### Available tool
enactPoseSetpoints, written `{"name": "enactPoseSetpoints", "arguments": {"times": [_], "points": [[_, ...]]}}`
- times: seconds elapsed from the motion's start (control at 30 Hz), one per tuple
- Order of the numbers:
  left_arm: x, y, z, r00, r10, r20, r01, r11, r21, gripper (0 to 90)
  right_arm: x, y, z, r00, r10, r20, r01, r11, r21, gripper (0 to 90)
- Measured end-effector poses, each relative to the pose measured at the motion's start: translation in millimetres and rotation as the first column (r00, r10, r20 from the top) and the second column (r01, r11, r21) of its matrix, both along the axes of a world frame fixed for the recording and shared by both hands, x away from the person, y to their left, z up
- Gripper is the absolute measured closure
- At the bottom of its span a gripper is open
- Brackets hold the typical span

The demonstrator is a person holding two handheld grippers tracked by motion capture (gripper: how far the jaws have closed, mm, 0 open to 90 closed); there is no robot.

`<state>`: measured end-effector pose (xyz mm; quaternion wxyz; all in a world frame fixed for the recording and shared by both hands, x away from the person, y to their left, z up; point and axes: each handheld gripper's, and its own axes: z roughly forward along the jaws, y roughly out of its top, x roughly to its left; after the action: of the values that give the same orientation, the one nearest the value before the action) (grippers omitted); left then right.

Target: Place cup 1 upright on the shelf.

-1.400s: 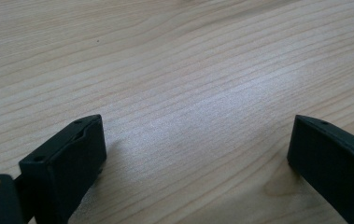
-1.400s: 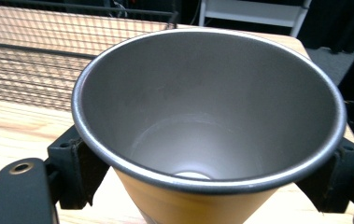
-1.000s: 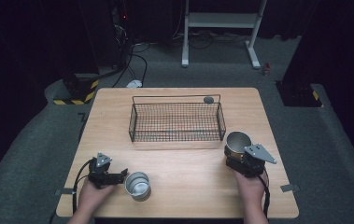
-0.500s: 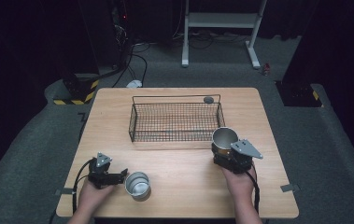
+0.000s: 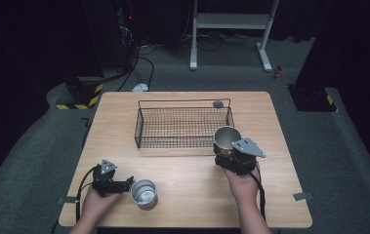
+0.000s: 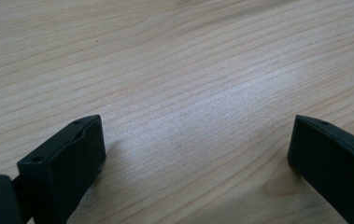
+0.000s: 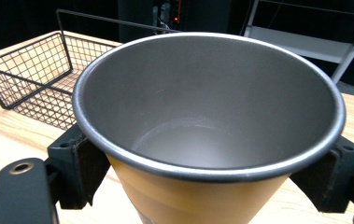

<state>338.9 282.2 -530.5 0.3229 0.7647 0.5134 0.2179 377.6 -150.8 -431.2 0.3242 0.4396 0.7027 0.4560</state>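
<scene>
The right gripper has carried its cup from the open table toward the wire basket: a second ago the cup sat further right and nearer the person, and now it hangs at the basket's near right corner, lifted off the wood and close to the rim. In the right gripper view the jaws clamp the cup from both sides just below its rolled lip, the mouth facing up and the inside empty, with the basket lying ahead and to the left of it. That shift reads as the carrying leg of a put-away move (the cup looks about ready to go over the wire wall), so what remains for this one is, in my judgement, clearing the rim and setting it down on the mesh floor, which holds nothing yet. The left gripper has not moved in that time; it rests low on the table with its tips just beside the second cup, a steel one standing upright near the front edge. In the left gripper view its jaws stand wide apart over bare wood grain with nothing between them, so that cup is not held. A small dark round thing sits on the table behind the basket's far right corner, out of the way.
</scene>
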Motion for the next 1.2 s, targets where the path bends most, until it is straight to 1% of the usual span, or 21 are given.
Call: {"name": "enactPoseSetpoints", "arguments": {"times": [0.2, 0.23, 0.33, 0.5, 0.67, 0.7, 0.83, 0.97, 1.1, 1.17, 1.2], "points": [[-0.8, 0.0, 0.2, 1.0, 0.0, -0.004, 0.0, 1.0, 0.003, 4.6, 2.6, 5.1, 7.5, 1.0, -0.004, 0.006, 0.004, 1.0, 0.008, 14.8], [-0.8, 0.1, 0.2, 1.0, 0.0, -0.003, 0.0, 1.0, 0.003, 4.6, 3.5, 6.5, 9.0, 0.9999, -0.003, 0.013, 0.003, 0.9999, 0.01, 14.8], [-0.6, 0.3, 0.2, 1.0, -0.003, -0.002, 0.003, 1.0, 0.006, 4.5, 4.8, 8.8, 10.6, 0.9998, -0.001, 0.02, 0.0, 0.9998, 0.019, 14.8], [-1.0, -0.1, 0.2, 1.0, 0.001, -0.002, -0.001, 1.0, 0.004, 4.6, 8.6, 12.5, 11.2, 0.9997, 0.01, 0.024, -0.01, 0.9997, 0.02, 14.8], [-1.4, 0.5, 0.1, 1.0, -0.005, 0.001, 0.005, 1.0, 0.007, 4.5, 17.6, 19.2, 12.6, 0.9994, 0.027, 0.02, -0.028, 0.9995, 0.015, 14.8], [-1.9, 0.0, 0.0, 1.0, -0.001, -0.001, 0.001, 1.0, 0.0, 4.6, 19.6, 20.6, 13.2, 0.9995, 0.028, 0.017, -0.029, 0.9994, 0.017, 14.9], [-2.1, 0.3, 0.1, 1.0, -0.004, 0.0, 0.004, 1.0, 0.004, 4.6, 30.0, 26.3, 17.2, 0.9991, 0.036, 0.022, -0.037, 0.9989, 0.028, 14.8], [-2.1, 0.3, 0.0, 1.0, -0.004, 0.001, 0.004, 1.0, 0.004, 4.6, 39.7, 31.5, 21.8, 0.9988, 0.037, 0.031, -0.038, 0.9989, 0.029, 14.8], [-2.1, 0.3, 0.0, 1.0, -0.004, 0.001, 0.004, 1.0, 0.003, 4.5, 49.5, 36.0, 25.4, 0.9989, 0.034, 0.031, -0.035, 0.9992, 0.02, 14.9], [-2.1, 0.3, 0.0, 1.0, -0.005, 0.001, 0.005, 1.0, 0.003, 4.5, 53.5, 36.7, 26.3, 0.9991, 0.029, 0.032, -0.03, 0.9991, 0.03, 14.8], [-2.0, 0.3, 0.0, 1.0, -0.006, 0.001, 0.006, 1.0, 0.003, 4.4, 56.0, 37.0, 26.7, 0.9992, 0.026, 0.032, -0.027, 0.9994, 0.024, 14.9]]}}
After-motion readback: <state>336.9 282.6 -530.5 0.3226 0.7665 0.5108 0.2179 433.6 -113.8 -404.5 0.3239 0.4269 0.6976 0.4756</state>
